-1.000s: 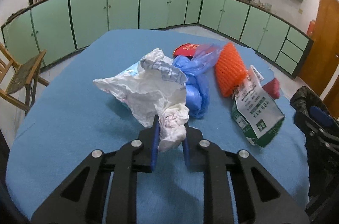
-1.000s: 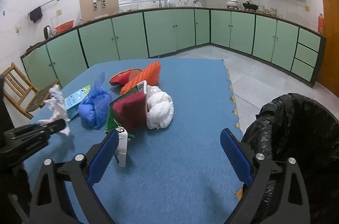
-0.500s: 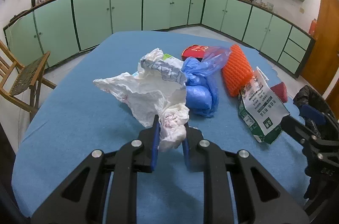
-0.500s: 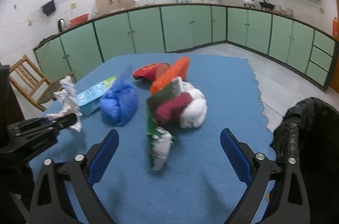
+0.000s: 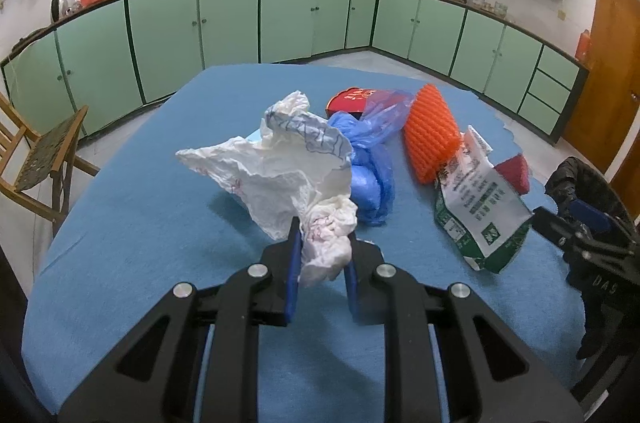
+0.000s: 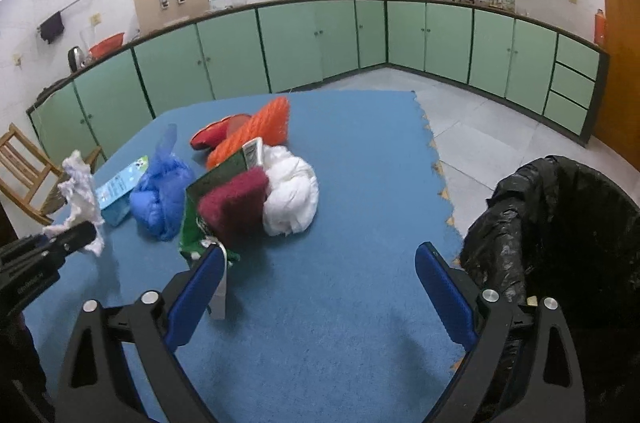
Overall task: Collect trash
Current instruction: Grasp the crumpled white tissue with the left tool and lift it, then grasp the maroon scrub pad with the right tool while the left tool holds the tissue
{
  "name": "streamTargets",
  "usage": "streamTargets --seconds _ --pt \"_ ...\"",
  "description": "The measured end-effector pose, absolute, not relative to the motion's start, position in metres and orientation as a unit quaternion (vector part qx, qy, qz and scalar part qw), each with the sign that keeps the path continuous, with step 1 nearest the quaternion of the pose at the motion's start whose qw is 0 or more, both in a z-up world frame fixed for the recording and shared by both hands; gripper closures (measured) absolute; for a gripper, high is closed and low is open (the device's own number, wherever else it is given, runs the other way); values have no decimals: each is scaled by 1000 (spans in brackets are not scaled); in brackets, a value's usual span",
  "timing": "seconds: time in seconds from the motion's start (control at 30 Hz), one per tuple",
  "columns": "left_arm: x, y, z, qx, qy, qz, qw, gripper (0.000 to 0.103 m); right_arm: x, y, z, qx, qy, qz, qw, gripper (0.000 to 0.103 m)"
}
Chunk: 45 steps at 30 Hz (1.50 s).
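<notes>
- The left tongs (image 5: 320, 255) are clenched on one crumpled white paper (image 5: 296, 179), which stands up between the pads, clear of the blue surface (image 5: 132, 223).
- The right tongs (image 6: 316, 287) are released, jaws wide with nothing between them, hovering over bare surface just short of the heap.
- One black-lined trash bin (image 6: 560, 231) sits just right of the right tongs, past the edge of the surface.
- Step in hand, as I judge it: the paper is picked and awaits carrying to the bin; the next move calls for swinging the left tongs rightward over its rim before letting go.
- Ahead of the right tongs, counted: one green-and-white packet (image 5: 476, 207), one dark red pad (image 6: 234, 203), one white wad (image 6: 292, 195), one blue bag (image 6: 160, 195).
- Farther: one orange mesh sleeve (image 5: 430, 139), one red wrapper (image 5: 352, 99).
</notes>
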State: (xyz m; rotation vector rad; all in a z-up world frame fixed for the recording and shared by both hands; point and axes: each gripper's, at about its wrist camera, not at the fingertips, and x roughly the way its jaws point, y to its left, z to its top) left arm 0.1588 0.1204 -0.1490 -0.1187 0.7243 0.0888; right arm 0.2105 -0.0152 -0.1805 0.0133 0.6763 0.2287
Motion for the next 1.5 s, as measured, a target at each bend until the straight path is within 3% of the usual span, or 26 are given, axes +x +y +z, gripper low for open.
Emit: streamTargets --seconds 0.73,1.3,1.5 --pt "161 127 -149 -60 353 50 932 85 208 -16 -177 43 326 137 934 9" --pt "165 137 -158 -55 374 52 924 85 217 7 -192 -4 347 160 924 10" --pt "167 136 -162 -54 380 48 922 85 242 0 -208 -5 404 166 900 10"
